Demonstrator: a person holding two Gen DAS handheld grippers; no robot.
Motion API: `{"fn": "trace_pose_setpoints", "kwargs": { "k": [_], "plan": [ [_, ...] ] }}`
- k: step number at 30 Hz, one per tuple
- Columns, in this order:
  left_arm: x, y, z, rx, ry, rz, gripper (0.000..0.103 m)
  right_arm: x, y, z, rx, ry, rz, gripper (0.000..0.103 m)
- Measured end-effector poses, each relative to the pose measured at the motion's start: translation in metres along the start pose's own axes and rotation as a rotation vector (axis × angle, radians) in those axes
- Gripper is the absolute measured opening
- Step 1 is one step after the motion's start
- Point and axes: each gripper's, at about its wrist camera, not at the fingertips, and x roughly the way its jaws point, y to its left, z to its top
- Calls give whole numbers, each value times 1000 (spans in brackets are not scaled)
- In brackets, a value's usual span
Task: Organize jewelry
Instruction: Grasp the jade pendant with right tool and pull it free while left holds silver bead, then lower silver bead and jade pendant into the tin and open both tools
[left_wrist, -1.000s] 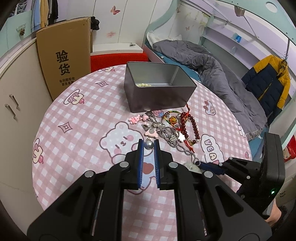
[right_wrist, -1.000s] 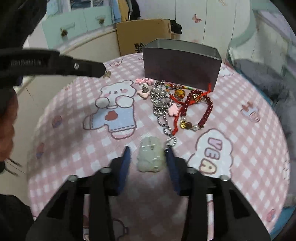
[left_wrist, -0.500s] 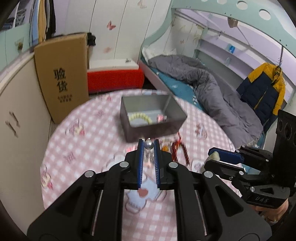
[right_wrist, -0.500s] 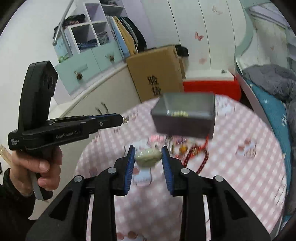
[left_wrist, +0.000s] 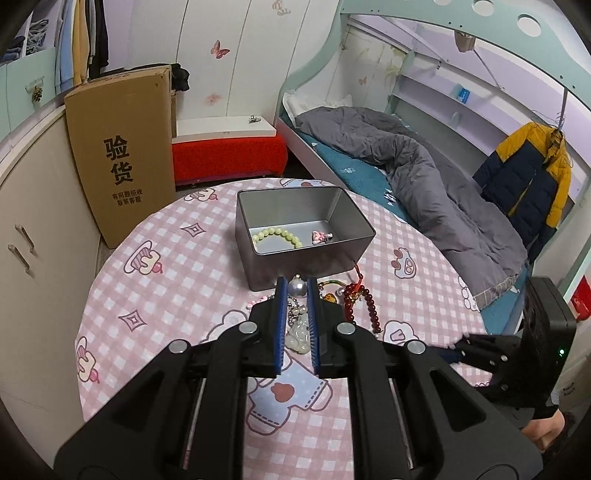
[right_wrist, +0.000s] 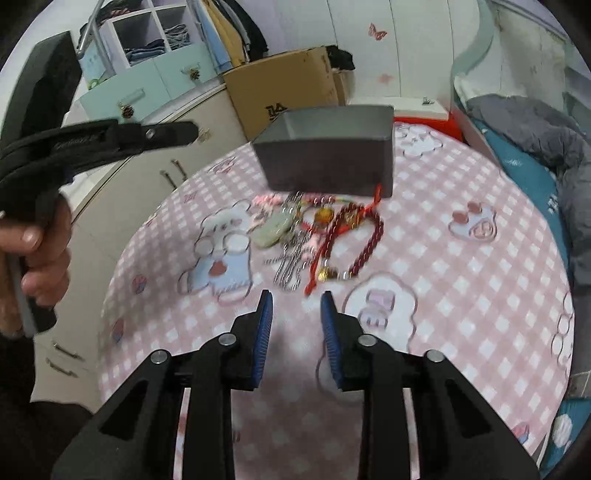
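The left tongs (left_wrist: 296, 291) are clenching a silvery pearl bead (left_wrist: 297, 287) between their blue pads, holding it just in front of the grey tin box (left_wrist: 258, 254) on the pink checked counter (left_wrist: 166, 288). A chain appears to be hanging from the bead toward the jewelry pile (right_wrist: 314, 236), though blur and the fingers are hiding the link. The right tongs (right_wrist: 296, 314) are standing released and grasping nothing, hovering near the pile. A pale jade pendant (right_wrist: 271, 230) is lying at the pile's left edge, beside a dark red bead bracelet (right_wrist: 364, 242) and a silver chain (right_wrist: 290, 266). Inside the box, a green bead bracelet (left_wrist: 277, 236) and a small pink charm (left_wrist: 320, 237) are already resting on the bottom.

The bead is likely proving smooth and slippery, so a grip across its middle is suiting it best. The chains are probably limp, light and prone to tangling, so lifting 1 piece slowly by its pendant or clasp seems wise. The jade looks stiff and chip-prone; its flat sides are offering the surest hold.
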Motion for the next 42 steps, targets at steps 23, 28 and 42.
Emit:
{"fn": "trace_pose_setpoints", "kwargs": {
  "k": [23, 28, 42],
  "plan": [
    [-3, 37, -28, -92, 25, 49, 11, 69, 39, 20, -135, 20, -64, 36],
    [-3, 36, -24, -86, 19, 42, 11, 35, 34, 21, -75, -48, 28, 36],
    [39, -1, 77, 7, -13, -97, 11, 14, -40, 145, 51, -149, -18, 36]
  ]
}}
